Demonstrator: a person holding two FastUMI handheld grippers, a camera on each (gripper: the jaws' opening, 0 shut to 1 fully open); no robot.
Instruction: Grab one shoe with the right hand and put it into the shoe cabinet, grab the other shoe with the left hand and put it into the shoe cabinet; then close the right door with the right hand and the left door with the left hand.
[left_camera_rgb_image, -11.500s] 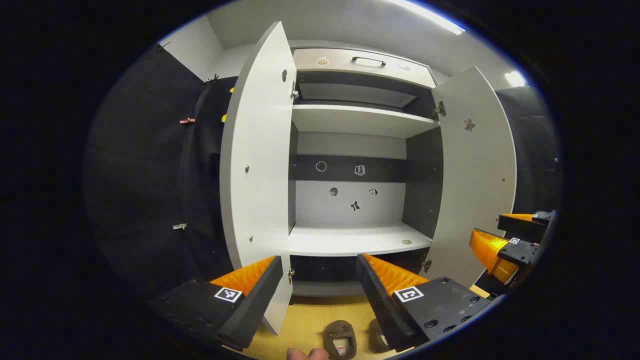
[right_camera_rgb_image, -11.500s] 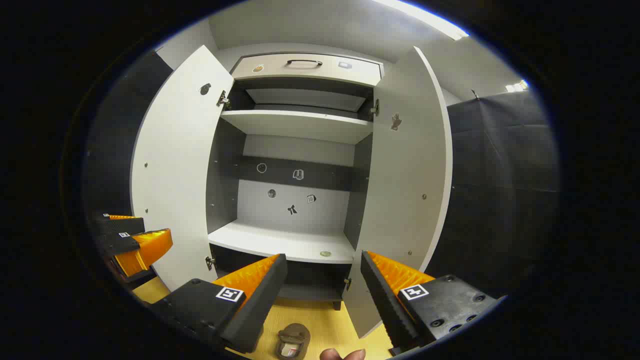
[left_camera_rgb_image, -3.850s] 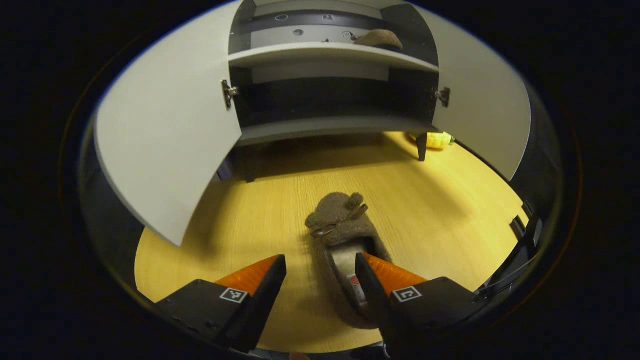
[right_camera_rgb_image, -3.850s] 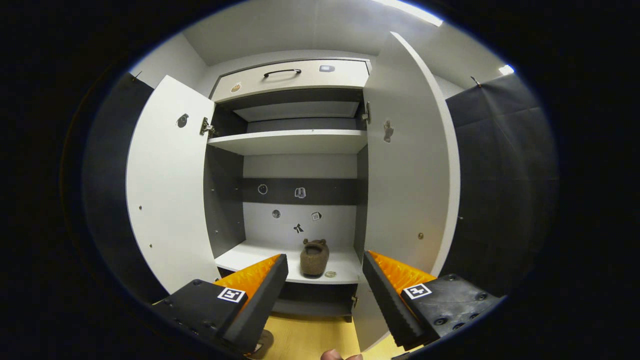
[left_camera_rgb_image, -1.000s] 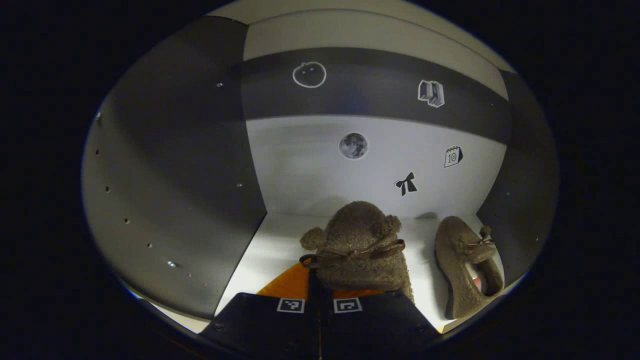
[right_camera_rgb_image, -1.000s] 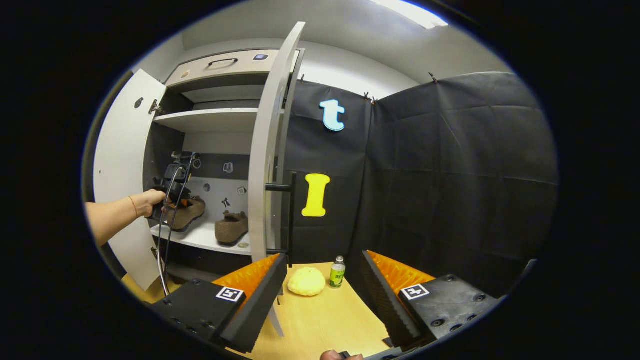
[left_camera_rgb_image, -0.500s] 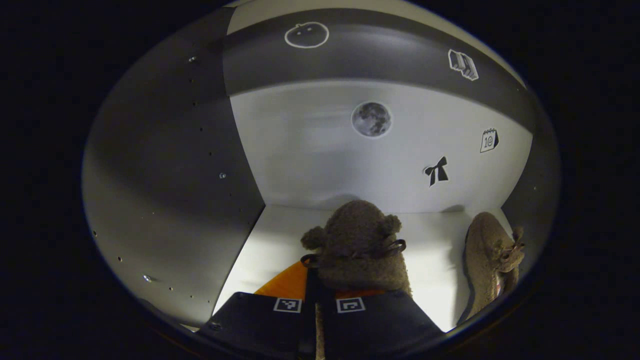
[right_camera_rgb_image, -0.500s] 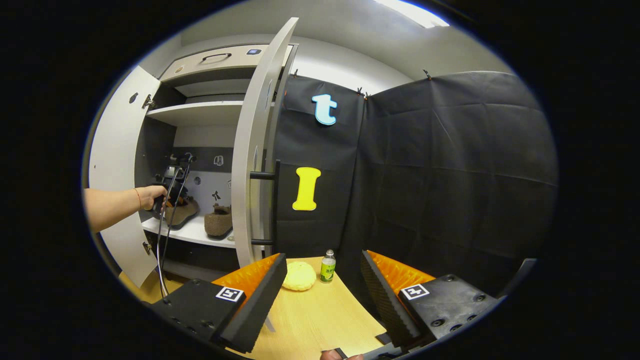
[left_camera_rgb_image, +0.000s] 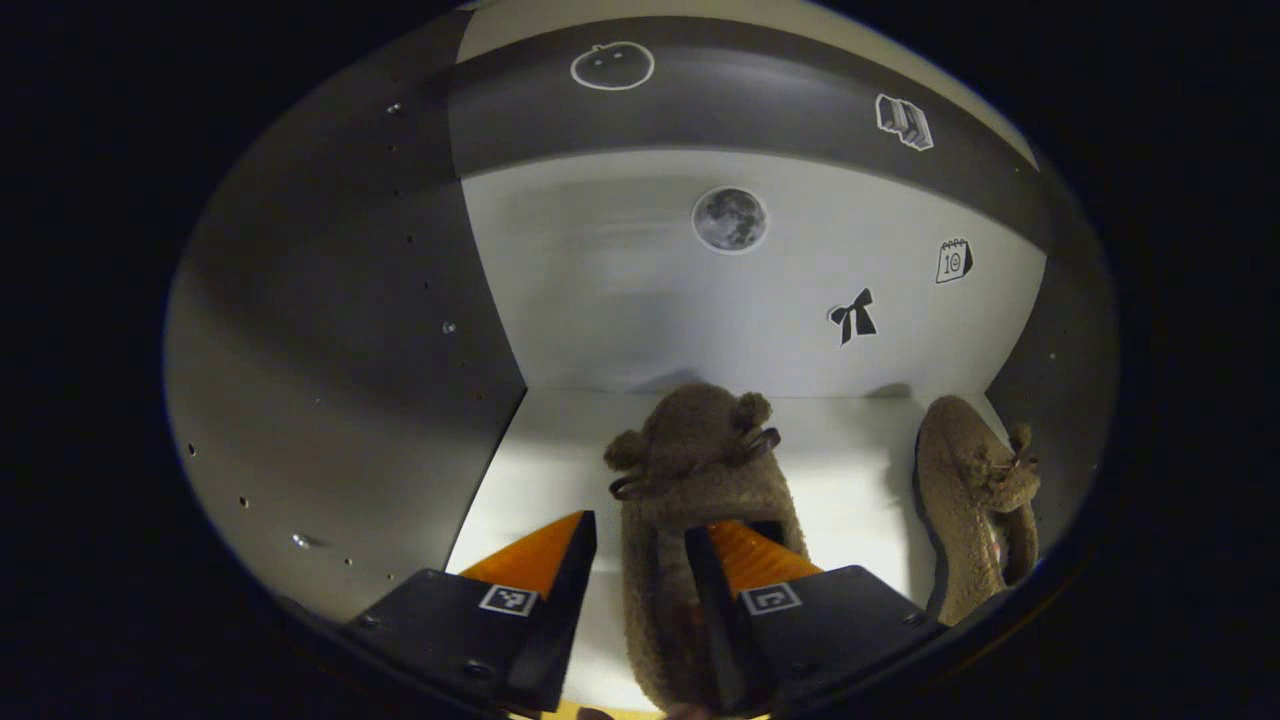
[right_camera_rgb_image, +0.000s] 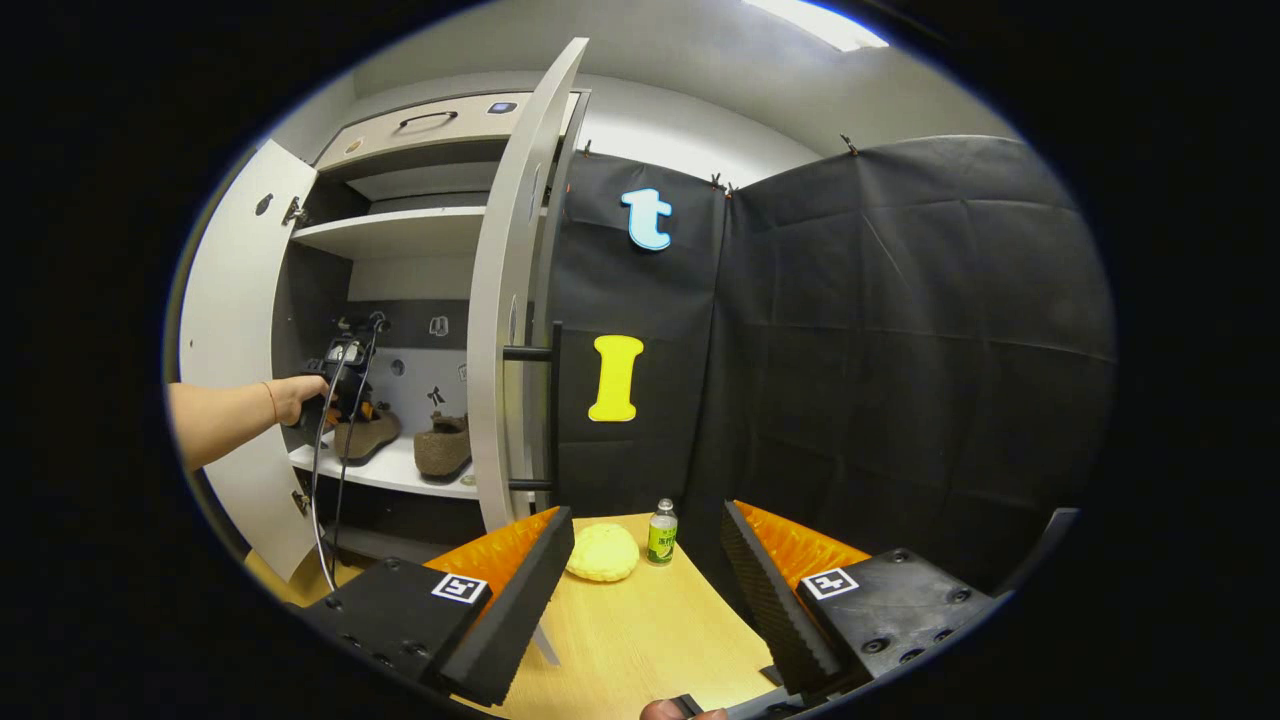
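Two brown fuzzy shoes stand on the white shelf (left_camera_rgb_image: 530, 470) inside the cabinet. The nearer shoe (left_camera_rgb_image: 695, 470) rests toe toward the back wall, and my left gripper (left_camera_rgb_image: 640, 565) is open astride one side of its heel: one finger outside, the other over the shoe's opening. The second shoe (left_camera_rgb_image: 975, 500) lies at the shelf's right end. In the right gripper view a hand holds the left gripper (right_camera_rgb_image: 340, 385) over the shoes (right_camera_rgb_image: 365, 432) (right_camera_rgb_image: 443, 447). My right gripper (right_camera_rgb_image: 645, 580) is open and holds nothing, beside the open right door (right_camera_rgb_image: 505, 300).
The right door's black handle (right_camera_rgb_image: 552, 415) faces the right gripper. The left door (right_camera_rgb_image: 240, 350) stands open. A yellow round object (right_camera_rgb_image: 602, 552) and a small green bottle (right_camera_rgb_image: 661, 532) sit on the wooden floor (right_camera_rgb_image: 650, 640) by the black cloth wall.
My left gripper was shut on the nearer shoe; it has opened and the shoe now rests on the shelf. The right gripper has barely shifted.
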